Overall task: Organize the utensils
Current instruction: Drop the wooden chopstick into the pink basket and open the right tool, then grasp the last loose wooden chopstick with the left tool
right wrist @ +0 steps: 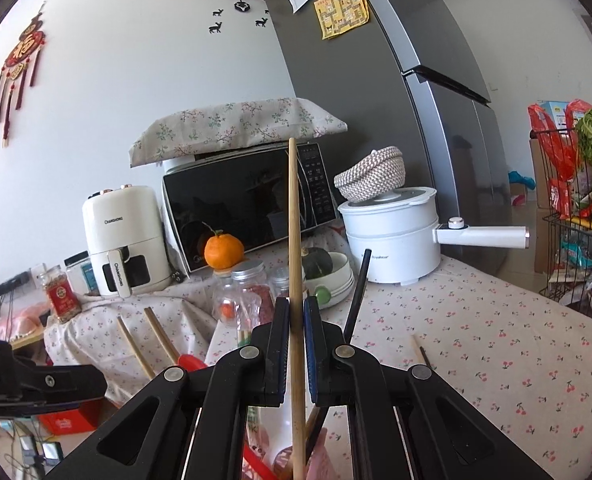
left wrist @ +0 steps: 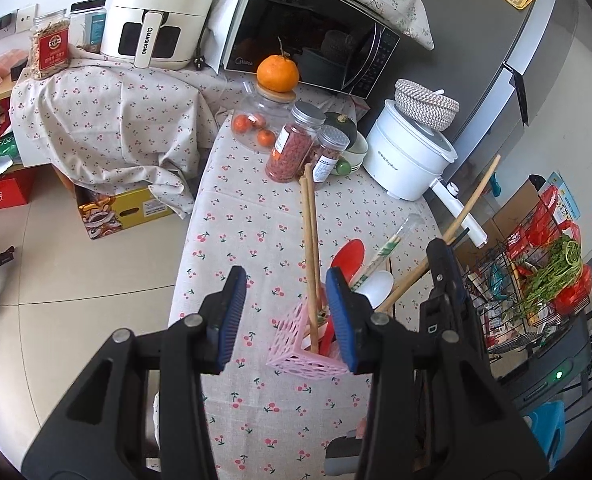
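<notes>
- My right jaws (right wrist: 296,316) are clamped tight on a wooden chopstick (right wrist: 295,240), held near upright at centre frame so its lower end points down toward the pink holder (left wrist: 296,344).
- In the left wrist view the same chopstick slants across the right of the frame, with the right jaws beside the holder, so I judge it is about to be dropped in.
- My left jaws (left wrist: 284,312) stand partly open and empty at lower centre, one pad just beside the holder, likely ready to steady it.
- The holder stands on the cherry-print surface (left wrist: 232,216) and already carries two chopsticks (left wrist: 311,248), a red spoon (left wrist: 348,256) and a white spoon (left wrist: 378,284), leaning against its rim.
</notes>
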A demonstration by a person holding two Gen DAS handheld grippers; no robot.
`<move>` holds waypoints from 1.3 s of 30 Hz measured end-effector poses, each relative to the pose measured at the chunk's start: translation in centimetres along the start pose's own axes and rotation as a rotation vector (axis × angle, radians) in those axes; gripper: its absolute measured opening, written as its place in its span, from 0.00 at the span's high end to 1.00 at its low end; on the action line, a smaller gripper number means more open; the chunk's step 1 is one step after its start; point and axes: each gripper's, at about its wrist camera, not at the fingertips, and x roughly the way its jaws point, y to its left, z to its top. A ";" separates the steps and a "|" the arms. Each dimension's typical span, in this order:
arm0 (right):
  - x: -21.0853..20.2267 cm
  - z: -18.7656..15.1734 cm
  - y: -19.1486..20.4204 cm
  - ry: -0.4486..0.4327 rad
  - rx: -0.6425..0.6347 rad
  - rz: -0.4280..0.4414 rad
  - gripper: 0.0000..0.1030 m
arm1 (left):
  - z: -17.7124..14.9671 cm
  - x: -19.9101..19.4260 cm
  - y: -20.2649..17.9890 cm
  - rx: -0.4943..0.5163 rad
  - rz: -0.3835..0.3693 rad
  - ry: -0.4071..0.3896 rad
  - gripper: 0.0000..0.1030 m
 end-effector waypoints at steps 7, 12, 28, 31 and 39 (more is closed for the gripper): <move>-2.7 2.1 -0.6 -0.002 0.000 0.073 0.80 | -0.2 0.3 -0.4 0.010 -0.015 0.017 0.58; -2.9 5.2 -3.0 0.059 0.032 0.071 0.60 | -0.6 0.5 -1.1 0.023 -0.027 0.033 0.53; 1.9 6.2 -16.2 0.564 -0.011 -0.109 0.16 | -3.2 0.7 -7.1 0.191 -0.015 0.057 0.22; 2.6 5.3 -19.5 0.662 0.066 -0.138 0.16 | -4.3 1.0 -9.1 0.250 -0.013 0.063 0.20; 2.9 5.0 -25.4 0.799 0.137 -0.183 0.16 | -8.8 4.9 -15.1 0.401 -0.010 0.180 0.20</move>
